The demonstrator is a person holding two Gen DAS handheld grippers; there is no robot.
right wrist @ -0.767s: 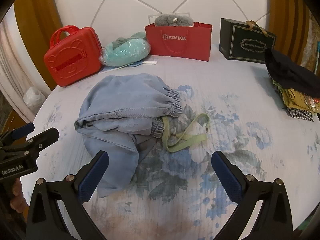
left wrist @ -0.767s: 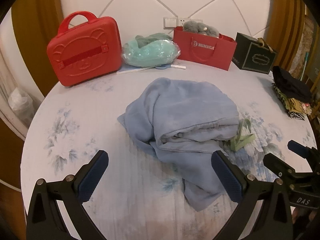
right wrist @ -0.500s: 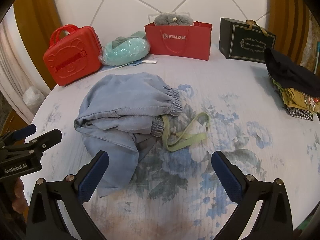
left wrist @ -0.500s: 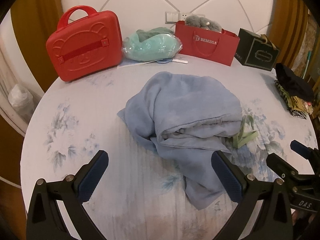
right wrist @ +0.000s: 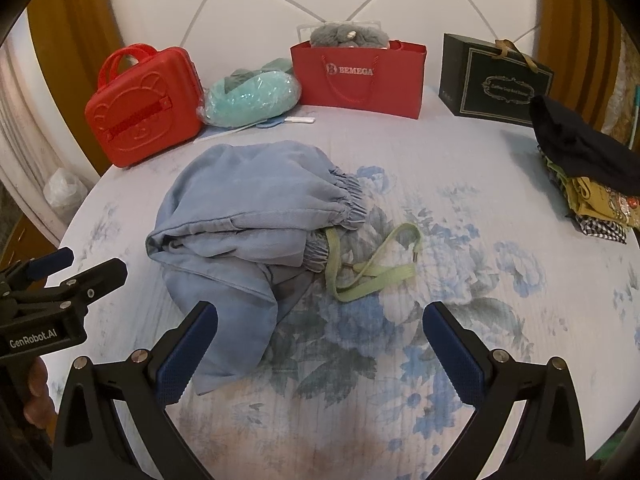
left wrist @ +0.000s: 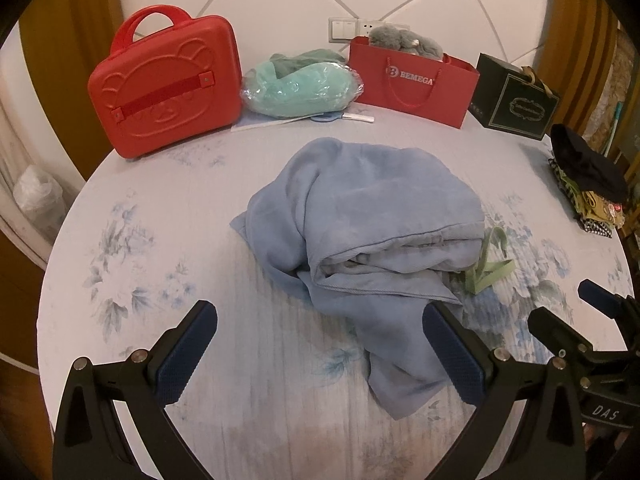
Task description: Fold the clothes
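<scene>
the blue garment lies bunched in the centre of the left wrist frame, on a surface with a floral cover; whether that is a table or a bed cannot be told. in the right wrist view the same garment sits left of centre, its gathered elastic waistband toward the middle and a green drawstring trailing out to the right of it.

the left claw stands with its jaws wide apart and nothing between the pads, hovering at the lower edge of the frame over the garment's near corner. the right claw is likewise spread wide and empty, low in its frame, beside the garment's lower tail.

what could go wrong, as a judgement: the cloth is doubled over itself in several layers, so a pinch at the near edge may catch only the top layer, or two at once, and the pile would drag instead of opening out. the loose drawstring could snag on a finger or get folded inside. pulling the bundle sideways could also rumple the cover under it.

counted: one blue garment, one drawstring, two claws. at the top of the frame, one red case, one wrapped teal bundle, one red paper bag, one dark gift box. at the right edge, one stack of clothes.
</scene>
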